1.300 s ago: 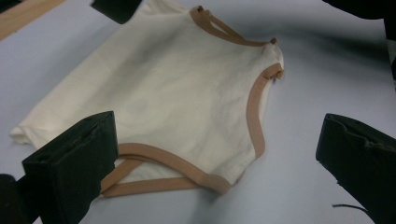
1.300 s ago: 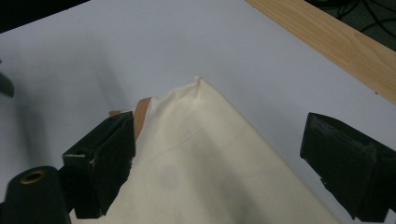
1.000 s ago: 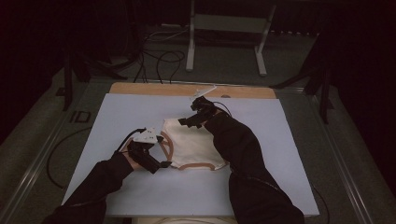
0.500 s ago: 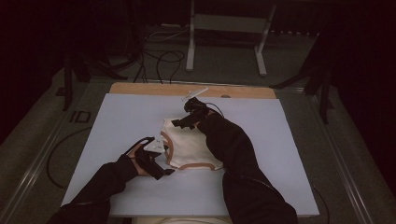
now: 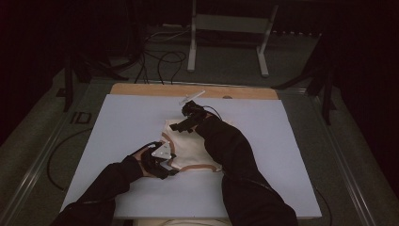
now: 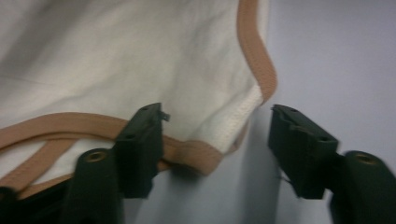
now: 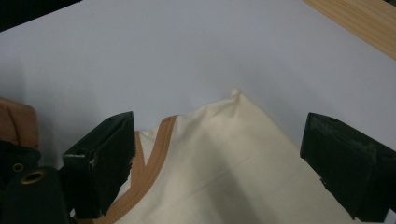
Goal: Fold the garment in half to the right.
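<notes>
High view: I log one cream garment [image 5: 190, 148] with tan binding, lying crumpled near the middle of the pale table [image 5: 282, 155]; my left gripper [image 5: 162, 162] sits at its near left edge, my right gripper [image 5: 186, 123] at its far corner, both forearms in black sleeves. Left gripper view: fingers [image 6: 140, 149] apart, astride a bound corner of the cloth; one finger rests over the tan binding [image 6: 196, 151], the other stands off on bare table, nothing pinched. Right gripper view: fingers [image 7: 100, 161] wide apart, the garment's pointed far corner between and just ahead of them, a tan strip [image 7: 152, 163] running beside one finger, wooden table edge [image 7: 359, 23] beyond. Step judged: positioning for a two-corner pickup, likely to spread or fold the piece. Next move calls for lowering each gripper and closing squarely on its corner, binding included, before any lift.
</notes>
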Tool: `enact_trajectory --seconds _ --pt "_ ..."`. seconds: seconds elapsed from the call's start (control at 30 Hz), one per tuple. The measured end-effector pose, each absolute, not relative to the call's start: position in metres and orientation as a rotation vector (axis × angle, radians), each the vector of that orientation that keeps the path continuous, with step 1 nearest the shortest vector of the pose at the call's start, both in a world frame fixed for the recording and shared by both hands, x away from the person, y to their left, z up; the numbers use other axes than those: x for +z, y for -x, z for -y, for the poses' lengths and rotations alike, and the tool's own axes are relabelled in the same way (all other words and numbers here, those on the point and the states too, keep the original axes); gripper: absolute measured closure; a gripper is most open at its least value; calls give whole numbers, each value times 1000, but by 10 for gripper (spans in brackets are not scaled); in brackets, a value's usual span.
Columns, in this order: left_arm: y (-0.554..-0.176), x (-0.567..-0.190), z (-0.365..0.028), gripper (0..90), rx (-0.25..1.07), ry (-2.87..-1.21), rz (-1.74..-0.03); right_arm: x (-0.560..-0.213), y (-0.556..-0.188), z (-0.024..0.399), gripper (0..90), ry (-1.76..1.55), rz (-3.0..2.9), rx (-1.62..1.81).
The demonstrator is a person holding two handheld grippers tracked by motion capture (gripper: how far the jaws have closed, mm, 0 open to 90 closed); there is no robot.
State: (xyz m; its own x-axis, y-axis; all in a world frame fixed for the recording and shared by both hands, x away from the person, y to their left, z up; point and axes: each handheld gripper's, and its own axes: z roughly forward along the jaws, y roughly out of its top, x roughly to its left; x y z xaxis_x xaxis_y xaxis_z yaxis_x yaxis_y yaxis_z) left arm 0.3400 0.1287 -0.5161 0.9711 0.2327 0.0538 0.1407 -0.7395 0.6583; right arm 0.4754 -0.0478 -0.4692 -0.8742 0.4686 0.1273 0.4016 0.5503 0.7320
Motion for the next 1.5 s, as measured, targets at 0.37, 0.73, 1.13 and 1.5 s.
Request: enact_trajectory --seconds 0.37,0.73,1.13,1.5 --pt "-344 -519 -126 810 181 -2377 -256 -471 -476 42 103 -749 -2697 1241" --pt "-344 -518 -126 863 170 -2370 -281 -476 -481 29 103 -700 -2696 1240" --pt "-343 -518 -126 862 176 -2369 -276 -491 -493 11 112 -743 -2710 1165" --pt "-344 -517 -127 863 178 -2376 -266 -504 -503 -3 365 -791 -2673 1149"
